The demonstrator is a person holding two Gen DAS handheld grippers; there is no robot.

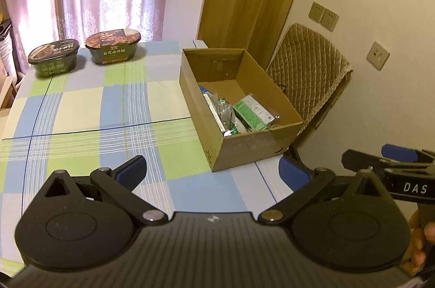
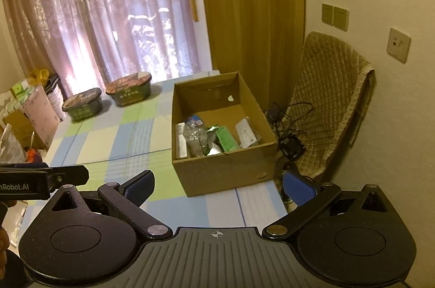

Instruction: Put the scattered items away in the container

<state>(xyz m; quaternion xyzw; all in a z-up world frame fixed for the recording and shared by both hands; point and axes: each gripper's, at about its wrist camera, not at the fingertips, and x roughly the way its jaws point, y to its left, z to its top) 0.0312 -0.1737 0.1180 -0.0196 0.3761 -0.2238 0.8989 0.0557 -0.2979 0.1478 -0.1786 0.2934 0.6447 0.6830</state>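
The cardboard box (image 1: 242,149) near wall hides the lower parts of the packets (image 1: 236,114) inside; their print is too small to read.

- "das" is showing in white on the right gripper (image 1: 402,165), at the right edge of the left wrist view.
- "nrobot.ai" is showing on the left gripper (image 2: 54,176), at the left edge of the right wrist view.
- "日式" is heading the label of the right-hand noodle bowl (image 1: 114,47), upper left.

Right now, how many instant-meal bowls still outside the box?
2. Both on the tablecloth's far edge by the curtain, side by side: left bowl, right bowl. Neither is in the cardboard box. None looks hidden.
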